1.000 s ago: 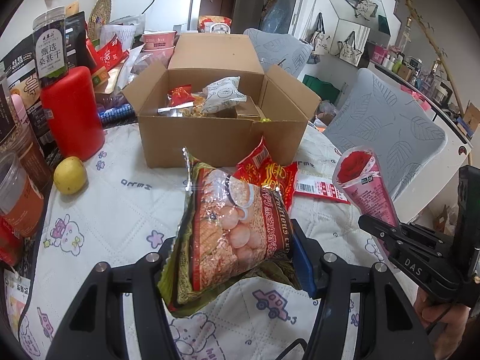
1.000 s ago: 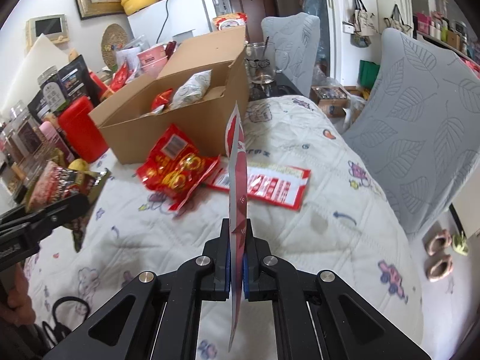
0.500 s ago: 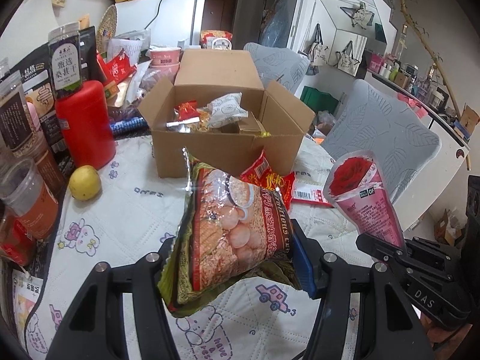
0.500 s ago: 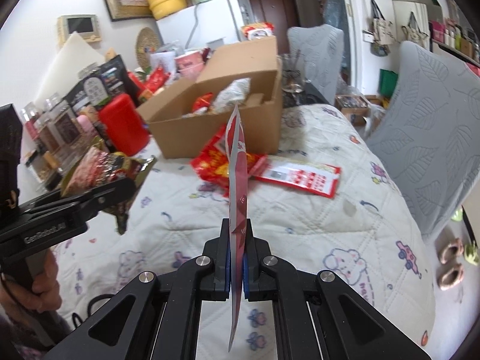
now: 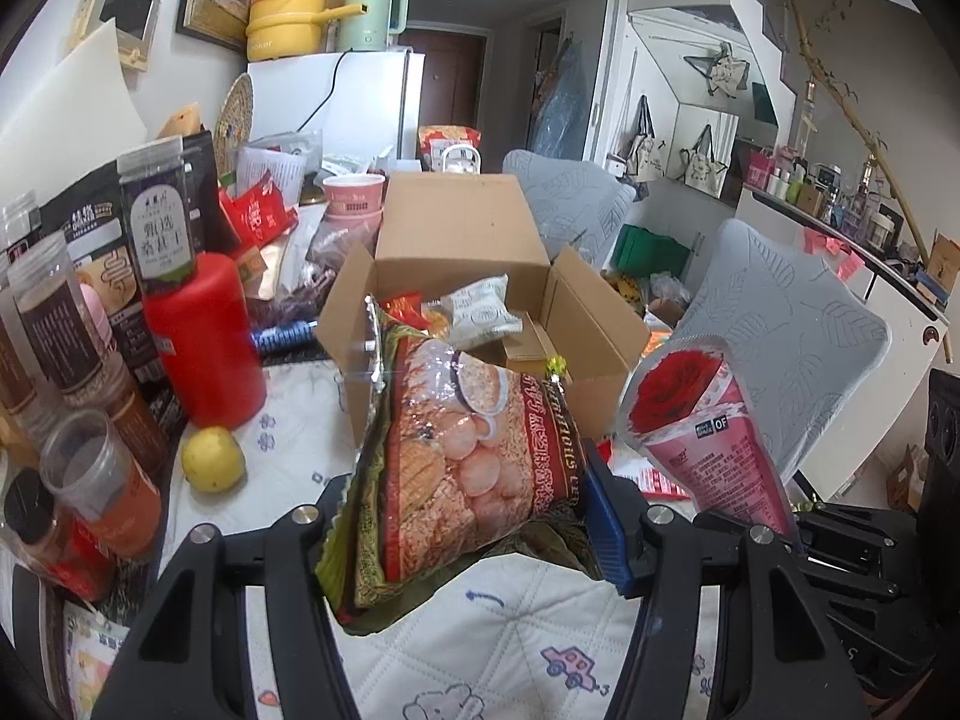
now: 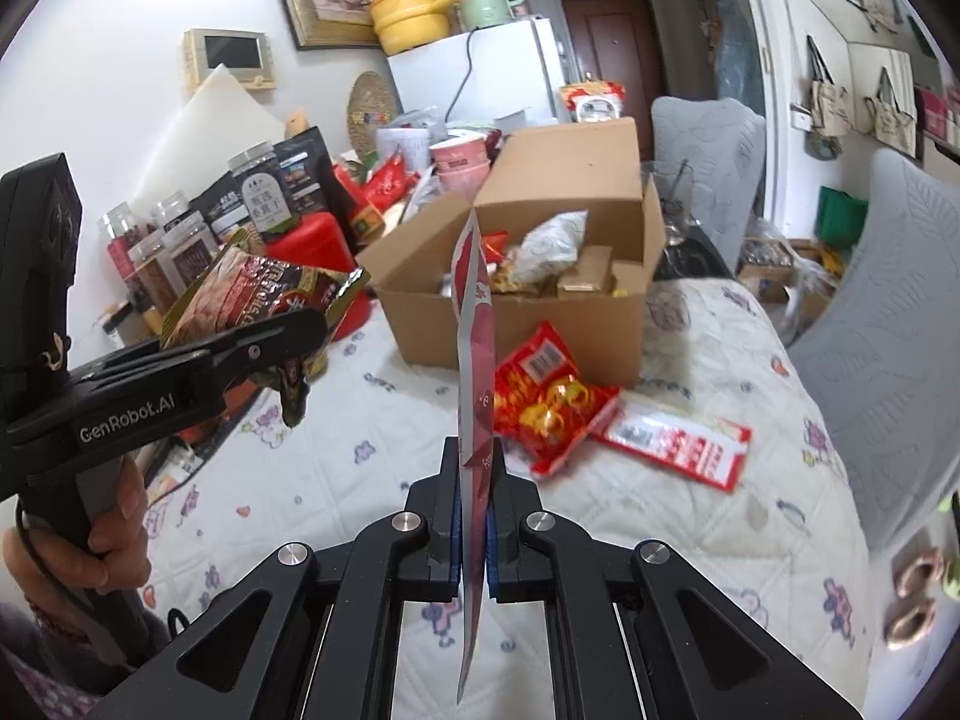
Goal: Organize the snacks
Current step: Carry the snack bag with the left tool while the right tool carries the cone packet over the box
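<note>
Tilting down toward cardboard box (image 5: 480,276) | left gripper (image 5: 474,516) clamps cereal bag (image 5: 468,456) | right gripper (image 6: 474,516) pinches pink pouch (image 6: 474,360)

Bright, even daylight; strong fisheye bending with dark corners; right edge motion-blurred.

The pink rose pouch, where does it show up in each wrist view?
Left wrist view: the pink rose pouch stands at lower right, face-on, beside the cracker bag.
Right wrist view: it runs up the centre, edge-on, clamped in the right gripper.
Shared landmark: the open cardboard box behind it.
</note>
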### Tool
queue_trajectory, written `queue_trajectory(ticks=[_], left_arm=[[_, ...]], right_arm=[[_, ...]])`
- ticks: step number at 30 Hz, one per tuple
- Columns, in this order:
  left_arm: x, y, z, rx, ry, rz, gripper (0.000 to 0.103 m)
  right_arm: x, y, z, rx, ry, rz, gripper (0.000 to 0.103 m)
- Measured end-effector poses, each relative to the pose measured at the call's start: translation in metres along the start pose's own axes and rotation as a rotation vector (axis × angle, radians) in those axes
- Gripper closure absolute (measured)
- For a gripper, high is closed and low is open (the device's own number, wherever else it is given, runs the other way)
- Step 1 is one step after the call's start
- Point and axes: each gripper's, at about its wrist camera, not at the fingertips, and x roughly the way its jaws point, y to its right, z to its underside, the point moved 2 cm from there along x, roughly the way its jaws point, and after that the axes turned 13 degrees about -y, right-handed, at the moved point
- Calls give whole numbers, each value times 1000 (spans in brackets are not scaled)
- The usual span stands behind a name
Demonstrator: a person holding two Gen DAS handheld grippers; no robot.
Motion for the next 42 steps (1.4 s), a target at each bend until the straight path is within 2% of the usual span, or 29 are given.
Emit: queue_trajectory(ticks=[7, 14, 34, 42], left_arm=[[-3, 0, -37, 17, 72, -8, 44], [3, 1, -76, 26, 111, -3, 44], [64, -8, -165, 35, 136, -6, 44], [98, -17, -181, 30, 115, -50, 44]], right_arm=[[0, 3, -32, -22, 44, -6, 97], [6, 14, -69, -34, 68, 4, 97], [43, 42, -162, -74, 99, 13, 97], [71, 51, -188, -65, 66, 4, 97]])
